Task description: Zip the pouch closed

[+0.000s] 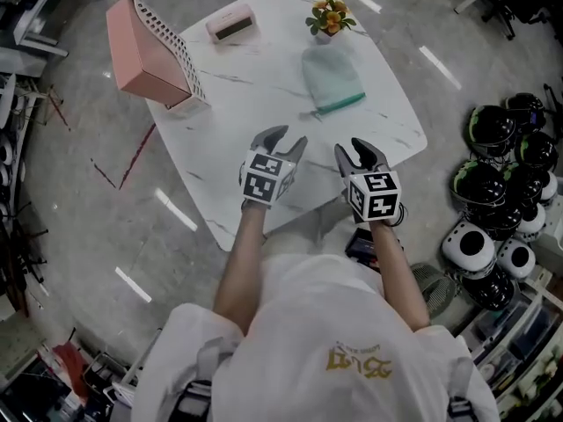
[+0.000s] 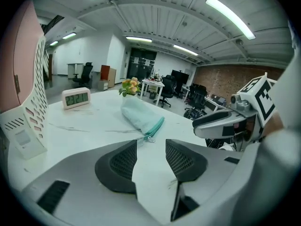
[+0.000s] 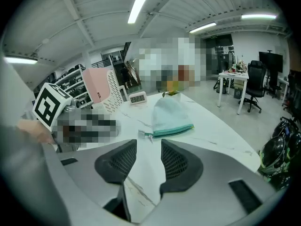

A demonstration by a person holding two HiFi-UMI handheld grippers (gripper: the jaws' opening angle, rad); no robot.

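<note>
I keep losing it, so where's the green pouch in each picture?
Head view: pouch upper right of centre, just below the flowers.
Left gripper view: pouch near the centre.
Right gripper view: pouch near the centre.
Shared landmark: the clock, left of the pouch in every view.

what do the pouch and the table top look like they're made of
Pouch: soft pale-green fabric, matte, possibly a fine mesh; it lies slack and rumpled, with a teal zipper along its near edge.
Table top: white, smooth, with thin grey veins, so marble or a marble-look laminate; the pictures cannot settle which.
</note>
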